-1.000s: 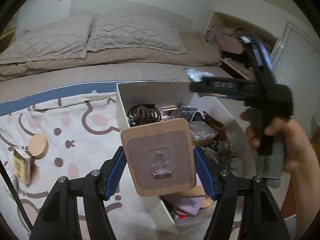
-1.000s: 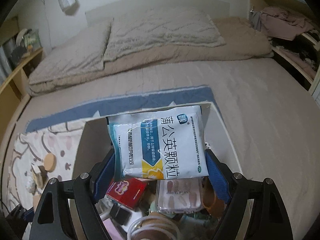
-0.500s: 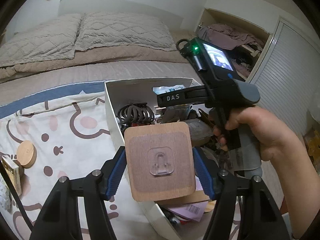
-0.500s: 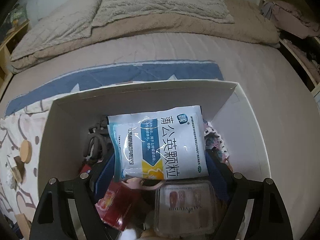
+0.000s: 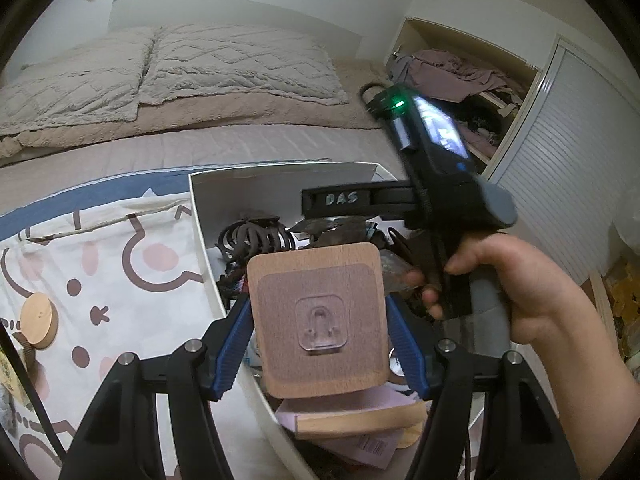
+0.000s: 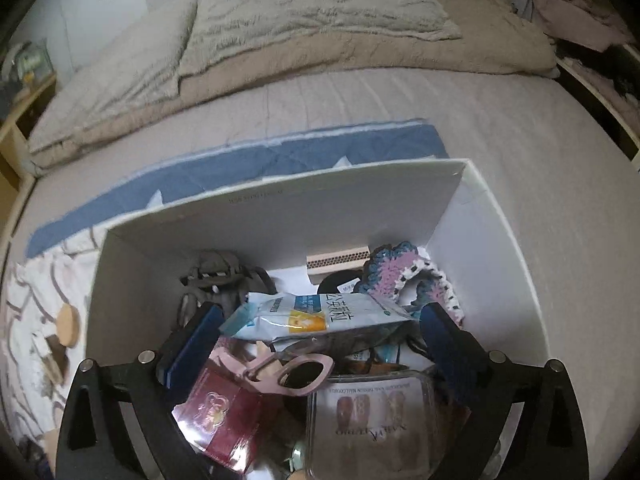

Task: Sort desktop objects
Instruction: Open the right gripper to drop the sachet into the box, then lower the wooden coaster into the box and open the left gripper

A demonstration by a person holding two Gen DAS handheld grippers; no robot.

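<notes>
Left wrist view, left gripper (image 5: 318, 330) fingers pinching upright wooden hook board (image 5: 320, 316), right gripper (image 6: 320, 332) fingers just spread, sachet (image 6: 320, 314) lying crosswise

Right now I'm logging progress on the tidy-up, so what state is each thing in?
Left hand-held gripper: shut on the wooden plaque.
Wooden plaque: held over the box, clear hook facing the camera.
Right hand-held gripper: open, jaws have just been opening.
Medicine packet: released, lying tilted on the pile between the pads.
White box: open-topped, nearly full.
Wooden disc: still outside on the blanket.
</notes>
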